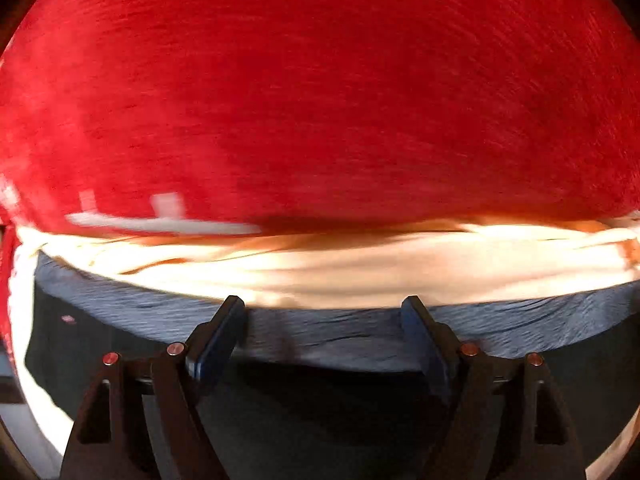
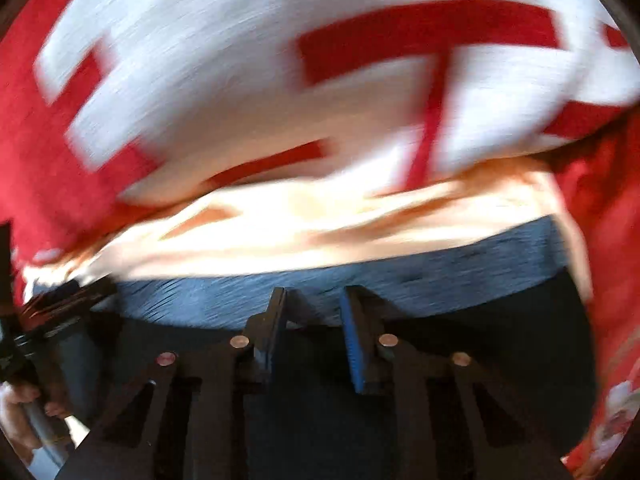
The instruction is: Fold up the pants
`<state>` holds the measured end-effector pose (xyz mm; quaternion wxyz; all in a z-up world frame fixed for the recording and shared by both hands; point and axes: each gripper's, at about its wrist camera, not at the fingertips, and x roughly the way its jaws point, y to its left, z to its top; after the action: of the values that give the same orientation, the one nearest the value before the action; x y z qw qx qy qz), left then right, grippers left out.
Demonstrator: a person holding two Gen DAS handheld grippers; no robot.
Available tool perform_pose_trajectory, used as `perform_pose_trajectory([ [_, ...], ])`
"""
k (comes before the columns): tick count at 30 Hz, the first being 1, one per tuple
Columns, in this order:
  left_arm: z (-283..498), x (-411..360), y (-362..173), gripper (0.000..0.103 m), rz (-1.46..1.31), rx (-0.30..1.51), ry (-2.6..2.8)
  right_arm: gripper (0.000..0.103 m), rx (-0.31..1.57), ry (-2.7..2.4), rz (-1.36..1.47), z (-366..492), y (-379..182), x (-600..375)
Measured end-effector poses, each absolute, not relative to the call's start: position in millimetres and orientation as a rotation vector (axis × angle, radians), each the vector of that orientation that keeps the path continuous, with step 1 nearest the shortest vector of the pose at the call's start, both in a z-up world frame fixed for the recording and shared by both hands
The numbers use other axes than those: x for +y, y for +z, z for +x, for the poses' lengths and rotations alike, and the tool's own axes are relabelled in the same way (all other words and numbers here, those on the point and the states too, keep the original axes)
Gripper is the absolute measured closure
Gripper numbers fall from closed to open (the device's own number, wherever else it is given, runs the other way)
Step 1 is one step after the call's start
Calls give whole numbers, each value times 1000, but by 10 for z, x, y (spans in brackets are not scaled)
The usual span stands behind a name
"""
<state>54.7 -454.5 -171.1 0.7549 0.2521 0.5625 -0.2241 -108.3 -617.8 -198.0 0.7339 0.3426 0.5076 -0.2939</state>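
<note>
Pants (image 1: 320,412), dark with a blue-grey waistband (image 1: 340,332), are filling the bottom of both my wrist views, right against my fingers. My left gripper (image 1: 324,312) is sitting wide open at the waistband, its jaws straddling the band's lower edge and gripping nothing. My right gripper (image 2: 314,300) is hanging part open over the same waistband (image 2: 360,284), nothing caught between its pads. Above the waistband a cream cloth (image 1: 360,264) is bunching, and beyond that a red blanket (image 1: 320,100) with white blocks (image 2: 240,80) is smearing with blur.
</note>
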Motion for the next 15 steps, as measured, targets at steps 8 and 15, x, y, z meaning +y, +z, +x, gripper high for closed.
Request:
perform_pose_trajectory([
  [8, 677, -3470, -1280, 22, 575, 1215, -399, 70, 1085, -621, 931, -1734, -1660, -5938],
  [15, 555, -2801, -1329, 22, 528, 1285, -361, 66, 1109, -435, 1050, -1777, -1595, -4869],
])
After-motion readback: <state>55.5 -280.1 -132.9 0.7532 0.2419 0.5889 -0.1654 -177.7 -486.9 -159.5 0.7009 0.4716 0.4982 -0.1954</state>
